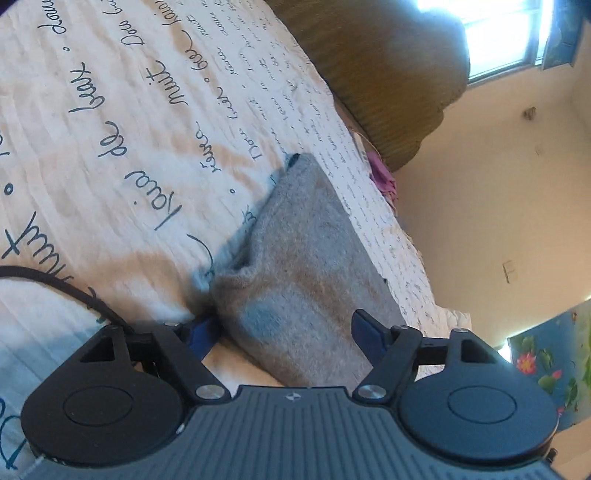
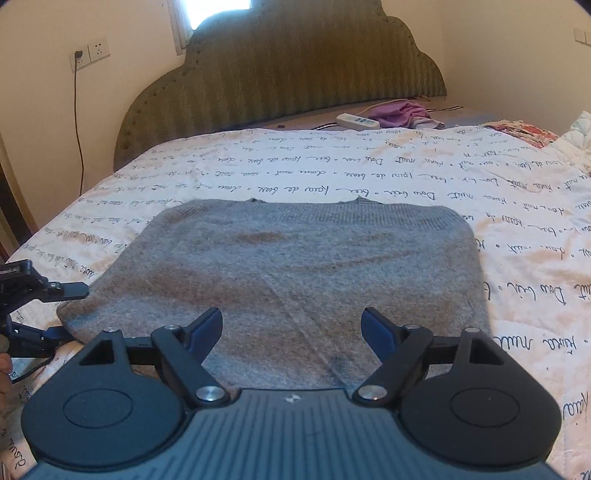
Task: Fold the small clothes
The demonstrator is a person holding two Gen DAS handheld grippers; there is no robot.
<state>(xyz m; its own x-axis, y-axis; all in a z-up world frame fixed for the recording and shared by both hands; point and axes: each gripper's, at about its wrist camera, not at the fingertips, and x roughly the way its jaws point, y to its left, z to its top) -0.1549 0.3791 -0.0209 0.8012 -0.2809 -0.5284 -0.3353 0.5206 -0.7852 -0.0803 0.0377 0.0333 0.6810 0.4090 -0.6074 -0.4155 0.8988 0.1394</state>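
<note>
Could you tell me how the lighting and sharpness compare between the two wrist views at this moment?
Left wrist view: the window is blown out to white, the frame is tilted, and the sweater looks soft with smeared edges. Right wrist view: light is even, the sweater and the bedspread writing read sharper, though fisheye bends the headboard and darkens the corners.

Fuzzy grey knit sweater (image 2: 295, 266) looking matt, quilted cotton bedspread (image 2: 332, 177) showing stitched ridges, ribbed fabric headboard (image 2: 280, 74), matt black plastic right gripper (image 2: 291, 328) carrying shiny metal pins
</note>
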